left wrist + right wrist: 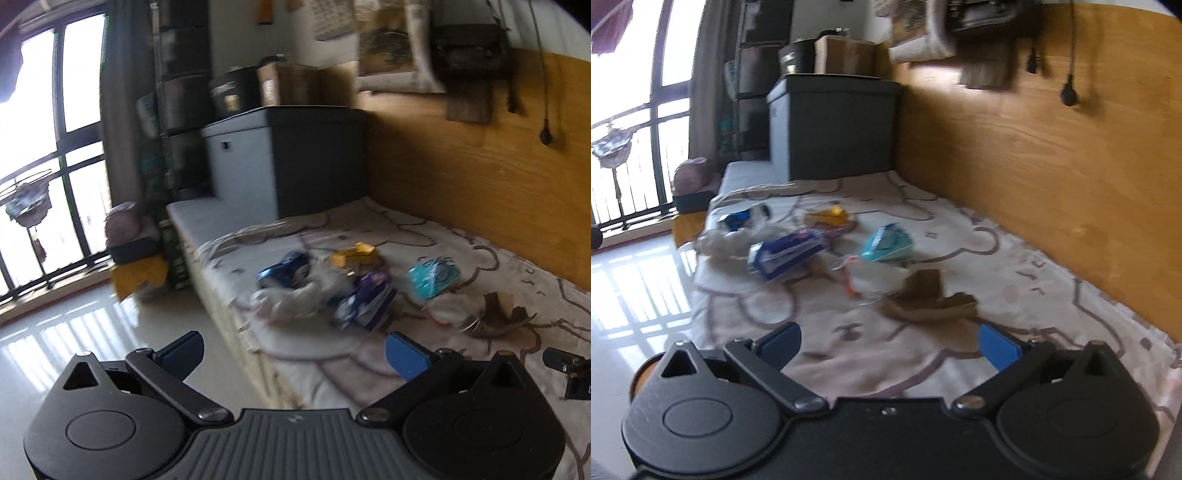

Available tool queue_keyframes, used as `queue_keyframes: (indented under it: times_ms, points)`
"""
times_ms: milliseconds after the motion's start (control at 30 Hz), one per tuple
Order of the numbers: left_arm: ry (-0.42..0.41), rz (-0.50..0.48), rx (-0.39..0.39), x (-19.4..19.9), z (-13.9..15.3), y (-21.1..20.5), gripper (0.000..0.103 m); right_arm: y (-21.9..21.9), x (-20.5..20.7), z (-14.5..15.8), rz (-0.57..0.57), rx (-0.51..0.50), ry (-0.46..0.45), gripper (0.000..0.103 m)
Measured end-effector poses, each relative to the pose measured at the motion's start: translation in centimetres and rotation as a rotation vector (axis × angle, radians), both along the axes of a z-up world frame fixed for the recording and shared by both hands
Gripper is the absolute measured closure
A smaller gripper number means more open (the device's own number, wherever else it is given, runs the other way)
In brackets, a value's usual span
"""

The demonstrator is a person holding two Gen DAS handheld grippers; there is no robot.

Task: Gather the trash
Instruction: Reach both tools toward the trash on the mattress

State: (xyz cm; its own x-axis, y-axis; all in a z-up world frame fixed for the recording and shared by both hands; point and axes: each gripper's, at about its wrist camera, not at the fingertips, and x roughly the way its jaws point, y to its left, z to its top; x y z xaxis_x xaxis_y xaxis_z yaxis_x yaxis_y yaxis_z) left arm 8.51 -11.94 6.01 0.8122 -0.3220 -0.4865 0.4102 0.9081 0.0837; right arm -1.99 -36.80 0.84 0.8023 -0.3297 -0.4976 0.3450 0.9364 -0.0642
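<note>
Trash is lying scattered on the bed (923, 221), which is running along the wooden wall panel (1052, 166) with a grey storage box (834, 129) at its far end. Among it, a blue-and-white wrapper (783, 254), a teal packet (886, 243) and torn brown cardboard (931, 295) are lying near one another. The left gripper (293, 352) and right gripper (890, 349) are hovering short of it, fingers spread apart, empty.

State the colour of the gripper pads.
Blue pads; the right wrist view shows them best.
</note>
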Motion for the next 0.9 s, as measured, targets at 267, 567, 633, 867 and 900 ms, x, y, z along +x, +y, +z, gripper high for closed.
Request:
queue_keyframes:
  times_ms: [267, 567, 633, 867, 900]
  points:
    - [0.05, -0.162, -0.015, 5.2, -1.9, -6.3, 0.0, -4.0, 1.7, -0.7, -0.035, -0.038, 0.007, 0.0]
    - [0.079, -0.262, 0.062, 10.6, -5.9, -11.3, 0.0, -8.9, 5.8, -1.9, 0.09, -0.055, 0.05, 0.0]
    - [0.077, -0.277, 0.07, 11.6, -6.6, -11.8, 0.0, -9.9, 7.0, -2.1, 0.151, -0.067, 0.056, 0.0]
    - [0.078, -0.341, 0.1, 14.3, -8.5, -12.6, 0.0, -11.9, 11.8, -2.5, 0.488, -0.13, 0.215, 0.0]
    - [0.074, -0.344, 0.106, 14.6, -8.8, -12.7, 0.0, -11.8, 12.4, -2.7, 0.542, -0.17, 0.255, 0.0]
